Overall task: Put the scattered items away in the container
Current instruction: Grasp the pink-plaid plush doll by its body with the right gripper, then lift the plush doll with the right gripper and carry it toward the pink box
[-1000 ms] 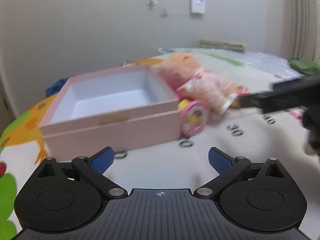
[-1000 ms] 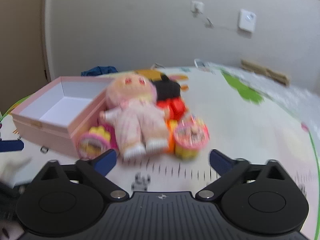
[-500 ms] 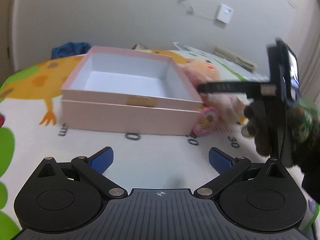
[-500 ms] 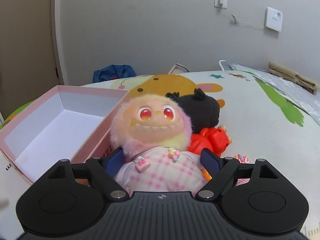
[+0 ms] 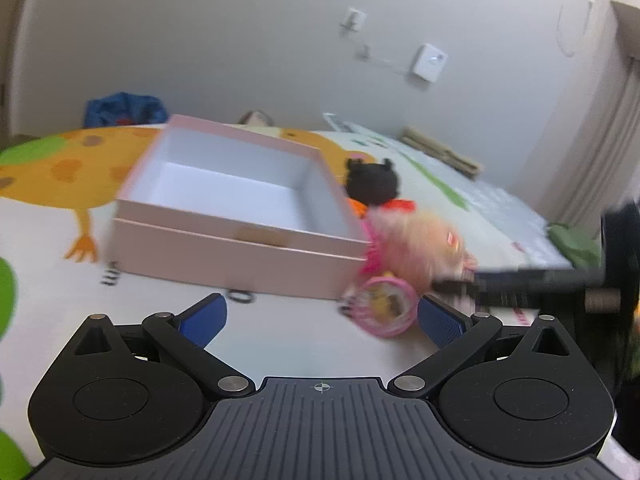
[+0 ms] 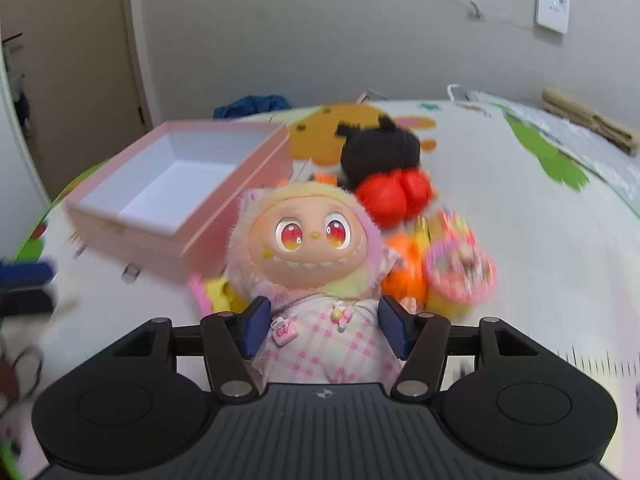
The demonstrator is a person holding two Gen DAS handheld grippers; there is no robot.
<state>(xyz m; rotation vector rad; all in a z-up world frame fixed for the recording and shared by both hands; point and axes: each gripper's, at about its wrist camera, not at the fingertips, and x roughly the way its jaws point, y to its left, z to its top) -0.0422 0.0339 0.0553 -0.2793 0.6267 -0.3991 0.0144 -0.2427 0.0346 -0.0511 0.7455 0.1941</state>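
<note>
My right gripper (image 6: 325,332) is shut on the checked pink body of a fluffy doll (image 6: 312,240) with red eyes, which stays sharp while the background blurs. Left of the doll lies the open pink box (image 6: 236,200), white inside, with nothing in it. Behind the doll lie a black and red plush (image 6: 384,160), an orange toy (image 6: 404,276) and a round pink toy (image 6: 458,270). In the left wrist view my left gripper (image 5: 322,320) is open in front of the box (image 5: 240,256). There the doll (image 5: 420,248) is a blur beside a round pink toy (image 5: 382,306).
Everything sits on a printed play mat (image 6: 540,240) with an orange animal figure (image 5: 80,160). A blue cloth bundle (image 6: 252,104) lies by the far wall. A door (image 6: 72,80) stands at the left, a folded brown item (image 6: 592,124) at the right.
My right gripper's fingers have narrowed onto the doll's body and the doll has risen and come nearer. My left gripper has swung, with the box now left of centre.
</note>
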